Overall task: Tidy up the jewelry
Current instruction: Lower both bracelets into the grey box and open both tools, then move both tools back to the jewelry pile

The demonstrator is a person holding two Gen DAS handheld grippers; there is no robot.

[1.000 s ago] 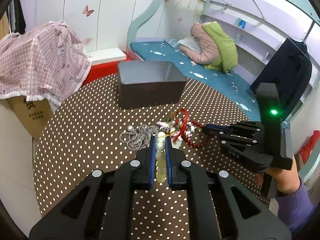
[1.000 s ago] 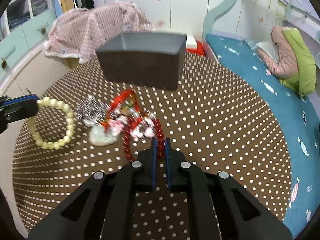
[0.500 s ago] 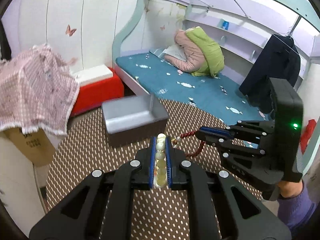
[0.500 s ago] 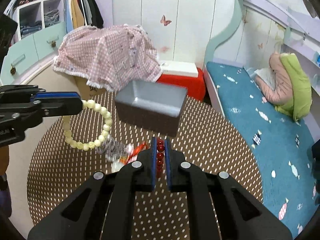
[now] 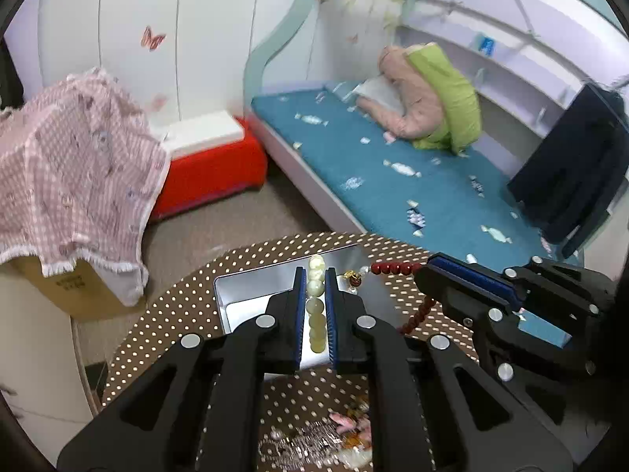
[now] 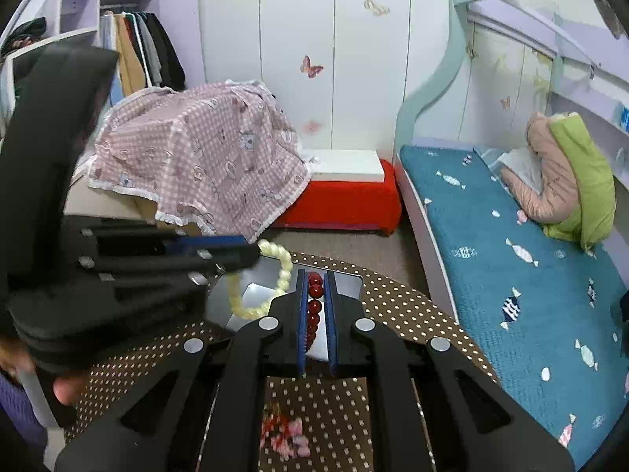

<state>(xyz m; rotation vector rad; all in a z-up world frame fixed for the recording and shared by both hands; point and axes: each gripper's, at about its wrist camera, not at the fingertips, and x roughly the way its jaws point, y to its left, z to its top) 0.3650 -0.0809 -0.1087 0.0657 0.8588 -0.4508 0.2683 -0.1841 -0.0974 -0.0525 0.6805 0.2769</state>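
Note:
My left gripper [image 5: 314, 275] is shut on a pale yellow bead bracelet [image 5: 317, 306], held above the open grey metal box [image 5: 251, 295]. My right gripper [image 6: 314, 279] is shut on a dark red bead bracelet [image 6: 314, 306], also above the box [image 6: 346, 279]. In the left wrist view the right gripper [image 5: 428, 267] reaches in from the right with the red beads [image 5: 393, 268] trailing. In the right wrist view the left gripper [image 6: 255, 253] comes in from the left with the yellow bracelet [image 6: 281, 271] hanging as a loop.
The remaining jewelry heap [image 5: 326, 436] lies on the brown polka-dot round table [image 5: 177, 314] near me; it also shows in the right wrist view [image 6: 285, 432]. Beyond the table are a blue bed [image 5: 393, 181], a red bench [image 5: 208, 165] and a pink checked cloth over a carton [image 5: 70, 165].
Both grippers have lifted their bracelets off the heap and carried them forward to above the grey box. The heap now lies behind and below the fingers.

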